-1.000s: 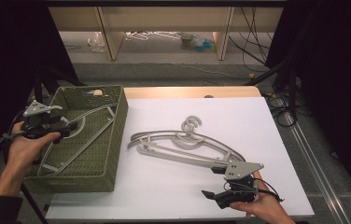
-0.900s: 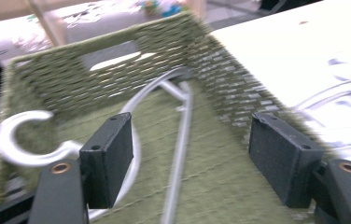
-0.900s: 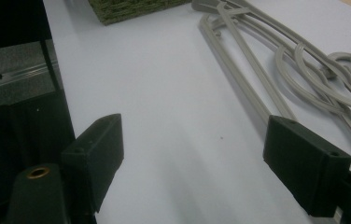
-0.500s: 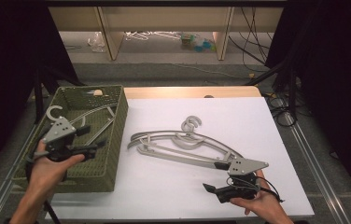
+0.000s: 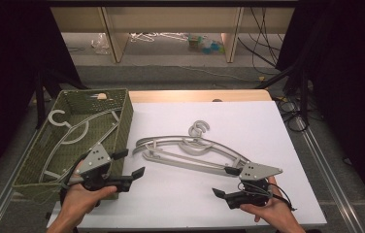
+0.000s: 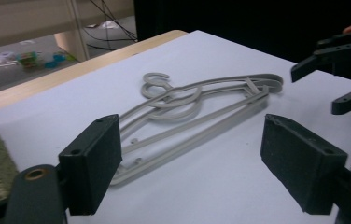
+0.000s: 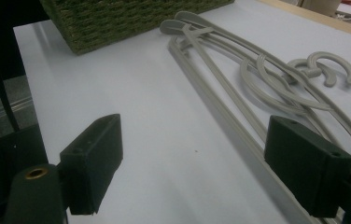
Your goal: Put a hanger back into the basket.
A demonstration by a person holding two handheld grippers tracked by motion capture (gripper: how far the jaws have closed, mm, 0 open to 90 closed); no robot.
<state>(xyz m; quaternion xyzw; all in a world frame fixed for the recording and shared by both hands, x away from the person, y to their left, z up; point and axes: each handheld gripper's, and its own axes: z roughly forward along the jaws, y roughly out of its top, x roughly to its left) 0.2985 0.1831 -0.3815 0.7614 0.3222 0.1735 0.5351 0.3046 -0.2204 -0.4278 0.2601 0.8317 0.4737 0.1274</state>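
The hangers (image 5: 190, 150) are grey plastic, two of them stacked on the white table (image 5: 268, 126) with their curved hooks overlapping at the far side and their long arms running from near the basket (image 5: 122, 114) toward the person's right. In the left gripper view they (image 6: 197, 116) lie ahead of the jaws, well apart from them; in the right gripper view they (image 7: 239, 79) run just beside one jaw. A third grey hanger (image 5: 71, 133) lies inside the green woven basket at the table's left. The left gripper (image 5: 129, 167) is spread wide with nothing between its jaws, which have just been opening; a second ago it sat out at the basket's left edge, and now it hovers over the basket's near right corner, pointing at the stacked hangers. The right gripper (image 5: 229, 182) is also spread and empty, at the near end of the hangers, where it has stayed.
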